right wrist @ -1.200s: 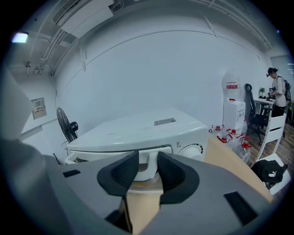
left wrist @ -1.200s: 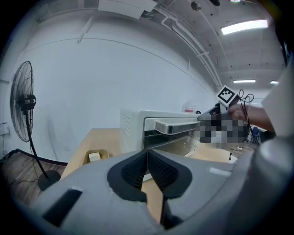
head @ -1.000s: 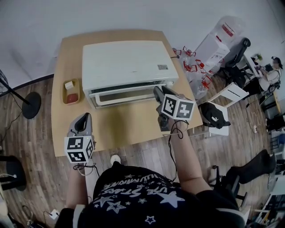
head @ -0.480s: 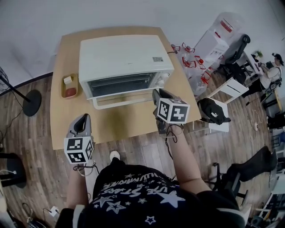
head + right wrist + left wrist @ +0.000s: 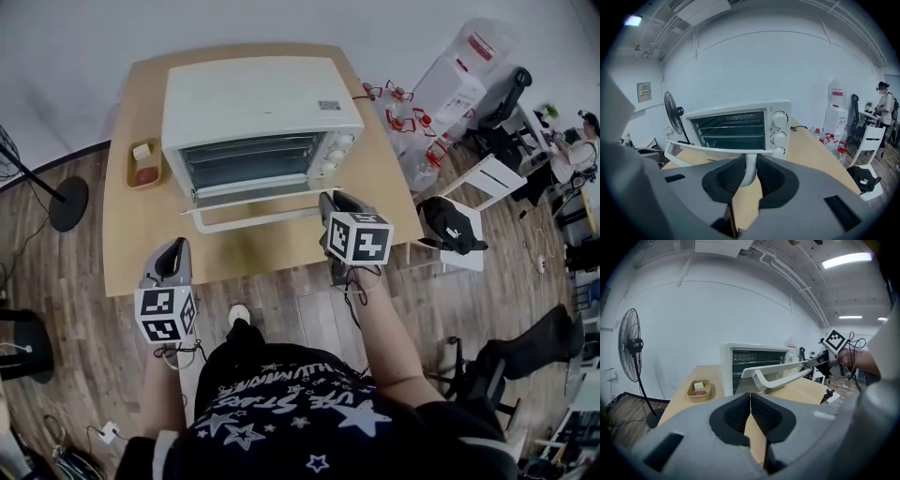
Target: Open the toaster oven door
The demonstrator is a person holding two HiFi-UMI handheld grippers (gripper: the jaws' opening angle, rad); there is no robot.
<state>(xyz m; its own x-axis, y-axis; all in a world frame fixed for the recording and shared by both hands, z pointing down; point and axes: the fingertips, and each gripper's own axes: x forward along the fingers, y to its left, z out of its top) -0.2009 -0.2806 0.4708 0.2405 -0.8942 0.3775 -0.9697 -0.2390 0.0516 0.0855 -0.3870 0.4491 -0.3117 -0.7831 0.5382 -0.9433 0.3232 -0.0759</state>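
The table (image 5: 127, 253) is occupied toward its far side by the oven (image 5: 253, 98). The door (image 5: 253, 195), hinged at the bottom, is seen tilted partway down, so the opening step is judged to be in hand and about half done. The handle (image 5: 253, 221) is clamped at its right post by the right gripper (image 5: 330, 200). Its jaws have just been closing, with that post between the pads. A pull toward the person and downward along the door's arc is judged to be called for next, until the door lies level. A firm grip is needed so the post is not lost.

The left gripper (image 5: 176, 246) is held over the table's near edge, jaws together and nothing between them, well apart from the oven.

Inside the oven only wire racks are seen. In the dish (image 5: 131, 167) beside the oven, a white block (image 5: 142, 152) and a red piece (image 5: 146, 176) are held.
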